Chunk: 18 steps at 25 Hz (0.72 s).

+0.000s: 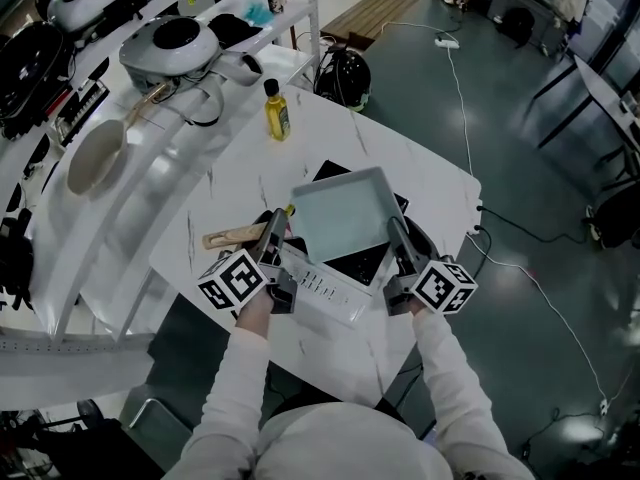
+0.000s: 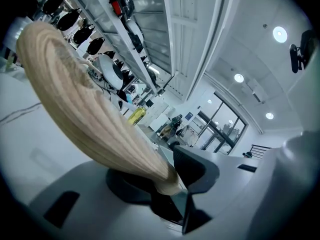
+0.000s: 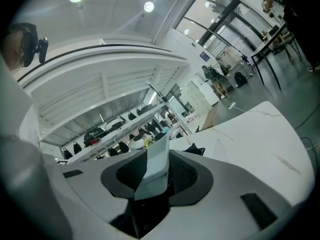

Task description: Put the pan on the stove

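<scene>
The pan [image 1: 340, 213] is seen at the centre of the frame, over the black stove [image 1: 330, 173]; its wooden handle [image 1: 230, 236] is clamped by the left gripper [image 1: 272, 230], its rim by the right gripper [image 1: 398, 233]; only settling flat and release are judged to be left.

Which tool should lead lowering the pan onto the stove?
Left, probably: the left tool grips the pan's wooden handle, while the right tool only pinches its thin rim above the stove.
</scene>
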Each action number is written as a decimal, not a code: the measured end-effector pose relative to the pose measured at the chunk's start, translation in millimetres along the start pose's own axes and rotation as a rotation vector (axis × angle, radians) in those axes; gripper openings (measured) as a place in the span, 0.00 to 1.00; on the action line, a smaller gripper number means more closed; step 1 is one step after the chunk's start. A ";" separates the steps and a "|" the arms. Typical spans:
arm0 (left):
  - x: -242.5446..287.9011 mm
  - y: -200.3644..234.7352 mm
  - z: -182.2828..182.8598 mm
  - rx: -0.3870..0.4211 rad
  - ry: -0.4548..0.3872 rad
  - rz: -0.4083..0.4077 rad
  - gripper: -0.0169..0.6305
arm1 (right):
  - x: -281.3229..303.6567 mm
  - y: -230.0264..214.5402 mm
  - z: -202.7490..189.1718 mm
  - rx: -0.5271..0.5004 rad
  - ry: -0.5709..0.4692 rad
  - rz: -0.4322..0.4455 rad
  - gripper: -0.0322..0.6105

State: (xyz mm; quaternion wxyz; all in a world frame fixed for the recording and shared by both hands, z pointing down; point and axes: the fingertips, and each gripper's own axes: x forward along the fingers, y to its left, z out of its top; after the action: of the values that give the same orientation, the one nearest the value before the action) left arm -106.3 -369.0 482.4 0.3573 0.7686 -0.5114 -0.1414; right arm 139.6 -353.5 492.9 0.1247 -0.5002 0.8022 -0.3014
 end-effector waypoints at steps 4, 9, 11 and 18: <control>-0.3 1.1 -1.0 -0.029 0.002 0.000 0.25 | -0.3 -0.7 0.7 -0.011 0.002 0.000 0.28; -0.7 -0.5 -2.5 -0.078 0.000 -0.019 0.29 | -1.1 -0.4 6.0 -0.023 -0.012 -0.005 0.28; -1.4 0.3 -2.9 -0.097 0.001 -0.019 0.31 | -1.6 -0.5 6.2 -0.032 -0.013 -0.010 0.28; -6.6 4.4 -4.4 -0.063 0.041 0.021 0.36 | -9.1 -4.3 6.6 -0.049 -0.014 -0.040 0.28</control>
State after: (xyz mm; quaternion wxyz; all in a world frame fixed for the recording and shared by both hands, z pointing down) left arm -109.6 -362.3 487.7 0.3931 0.7544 -0.5074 -0.1377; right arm 150.3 -349.3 489.4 0.1121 -0.5211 0.7983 -0.2803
